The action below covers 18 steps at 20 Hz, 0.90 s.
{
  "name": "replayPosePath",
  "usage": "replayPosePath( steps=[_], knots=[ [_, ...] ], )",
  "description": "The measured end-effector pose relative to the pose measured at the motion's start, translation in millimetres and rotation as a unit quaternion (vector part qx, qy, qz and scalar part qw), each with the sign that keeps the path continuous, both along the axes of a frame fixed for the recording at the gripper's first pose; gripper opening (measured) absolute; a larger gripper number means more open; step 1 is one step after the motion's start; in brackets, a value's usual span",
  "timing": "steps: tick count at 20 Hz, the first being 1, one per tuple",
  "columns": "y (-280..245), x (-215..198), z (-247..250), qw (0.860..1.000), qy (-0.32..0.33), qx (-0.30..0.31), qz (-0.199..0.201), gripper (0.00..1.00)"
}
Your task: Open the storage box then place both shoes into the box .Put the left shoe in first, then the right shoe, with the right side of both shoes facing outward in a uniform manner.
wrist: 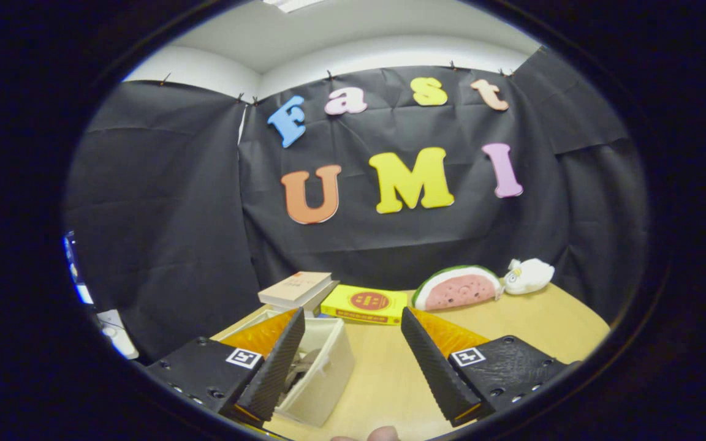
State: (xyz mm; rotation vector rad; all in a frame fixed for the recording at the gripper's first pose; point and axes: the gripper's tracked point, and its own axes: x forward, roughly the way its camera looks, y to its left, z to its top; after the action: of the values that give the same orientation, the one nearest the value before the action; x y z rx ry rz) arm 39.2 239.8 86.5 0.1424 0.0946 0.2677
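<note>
- The gripper [353, 358] sits low in the frame, its two fingers spread wide apart with nothing between them but bare tabletop.
- One fingertip [383, 433] of the person holding it peeks in at the very bottom centre.
- One storage box [322, 373], pale and open-topped, stands at lower left, partly behind the left finger; its near corner reaches into the gap between the fingers.
- Inside the box, something grey [304, 364] shows beside the left finger, perhaps a shoe; too hidden to tell how many.
- One wooden table [531, 331] carries everything and spreads to the lower right.
- Beyond the fingers, along the table's far edge, left to right: a stack of two books [298, 288], one flat yellow box [365, 304] with a red round mark, one watermelon-slice cushion [458, 286], and one small white plush toy [529, 275] touching the cushion's right end.
- The yellow box lies centre frame, just beyond the gap between the fingers.
- Black cloth [163, 208] fills the upper and middle frame behind the table.
- One ceiling light [292, 3] shows at the top.
</note>
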Motion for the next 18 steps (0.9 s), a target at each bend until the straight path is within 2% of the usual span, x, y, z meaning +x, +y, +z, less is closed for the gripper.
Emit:
replayPosePath(
  steps=[5, 10, 18],
  knots=[
    [-90.9, -45.5, 30.8, 0.994, -0.087, -0.014, -0.057, 0.95],
    [-127.5, -73.9, 35.5, 0.988, -0.133, -0.047, -0.068, 0.95],
    [-134.9, -110.5, 5.8, 0.991, -0.107, -0.039, -0.068, 0.95]
  ],
)
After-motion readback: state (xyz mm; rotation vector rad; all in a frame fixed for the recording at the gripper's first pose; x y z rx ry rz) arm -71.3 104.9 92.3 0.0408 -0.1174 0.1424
